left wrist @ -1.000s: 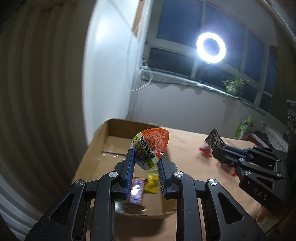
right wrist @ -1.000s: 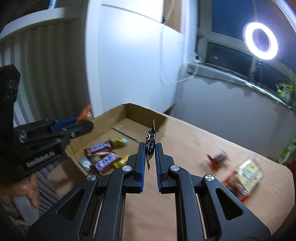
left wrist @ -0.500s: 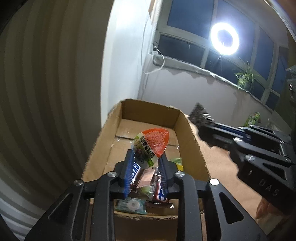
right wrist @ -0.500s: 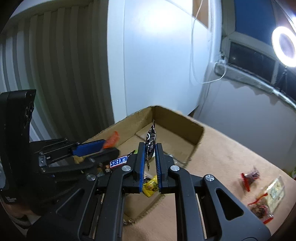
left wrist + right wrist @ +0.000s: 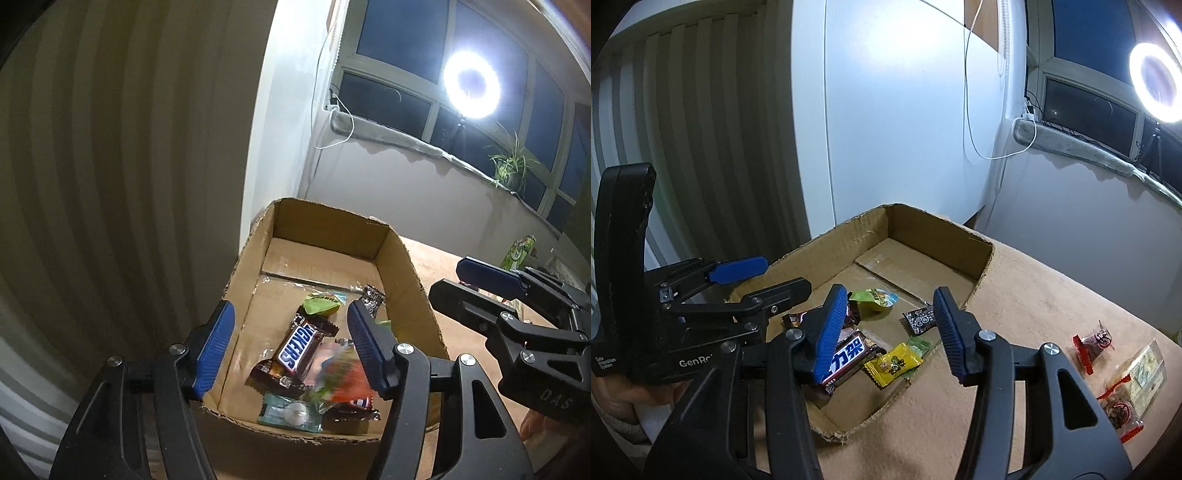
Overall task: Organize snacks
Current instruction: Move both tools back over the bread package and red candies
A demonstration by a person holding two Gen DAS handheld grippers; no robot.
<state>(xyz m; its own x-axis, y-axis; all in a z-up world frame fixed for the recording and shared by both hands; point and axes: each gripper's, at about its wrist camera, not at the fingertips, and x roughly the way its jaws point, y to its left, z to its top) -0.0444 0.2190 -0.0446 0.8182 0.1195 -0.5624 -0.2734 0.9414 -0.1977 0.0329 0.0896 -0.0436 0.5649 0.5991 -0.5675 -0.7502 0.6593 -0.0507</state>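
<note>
the table (image 5: 1052, 302) in front of you is lying under a tan cloth, and the cardboard box (image 5: 827, 240) is sitting open on its left part, close to the white wall. you are holding both tools over the near end of that box.

your left tool (image 5: 291, 347) is standing with its blue pads apart; its jaws have just been opening, and nothing is pressed between them. below it the orange and green snack cup (image 5: 343, 376) is showing as a blur over the pile in the box, free of the pads. your right tool (image 5: 890, 328) is likewise spread, its jaws having just been opening, with nothing gripped. the small black patterned packet (image 5: 919, 319) is lying on the box floor beneath the gap between its pads.

inside the box, a snickers bar (image 5: 299, 345) is resting on other wrappers, with a green-lidded jelly cup (image 5: 873, 297) beyond it, a yellow packet (image 5: 892, 363) near the right wall, and a pale teal packet (image 5: 291, 411) against the near wall.

out on the cloth to your right, well apart from the box, a red-wrapped sweet (image 5: 1093, 341) and a clear packet (image 5: 1143, 371) are still waiting.
</note>
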